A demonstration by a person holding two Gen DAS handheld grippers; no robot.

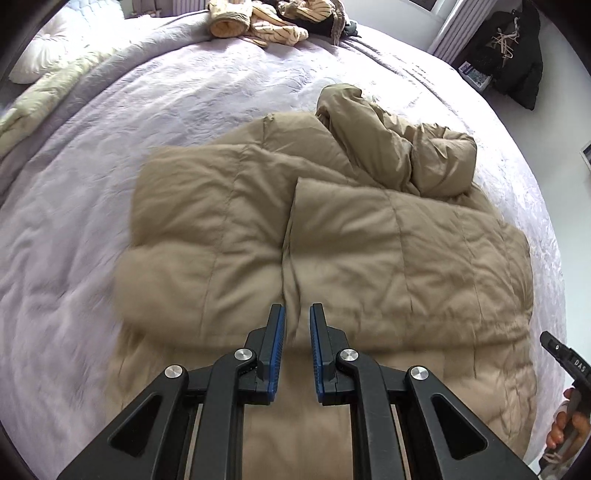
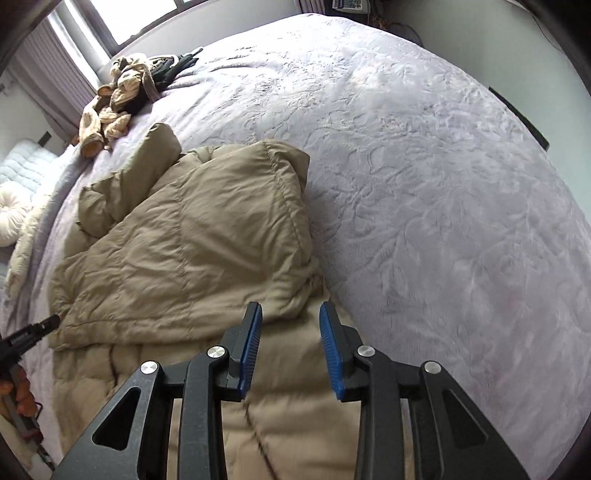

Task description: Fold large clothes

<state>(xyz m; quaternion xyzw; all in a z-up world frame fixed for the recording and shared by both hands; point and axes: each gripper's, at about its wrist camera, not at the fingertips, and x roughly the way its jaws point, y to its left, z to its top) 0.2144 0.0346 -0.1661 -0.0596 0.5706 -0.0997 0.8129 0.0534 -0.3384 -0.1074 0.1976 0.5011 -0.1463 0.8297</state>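
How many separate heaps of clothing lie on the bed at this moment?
2. The tan puffer jacket lies partly folded right below both grippers; a crumpled pile of beige and dark clothes sits at the bed's far edge. More may lie outside the views.

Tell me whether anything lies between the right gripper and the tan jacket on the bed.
Nothing visible does. The right gripper hangs just above the tan jacket, jaws apart and empty, with only bare bedspread to its side.
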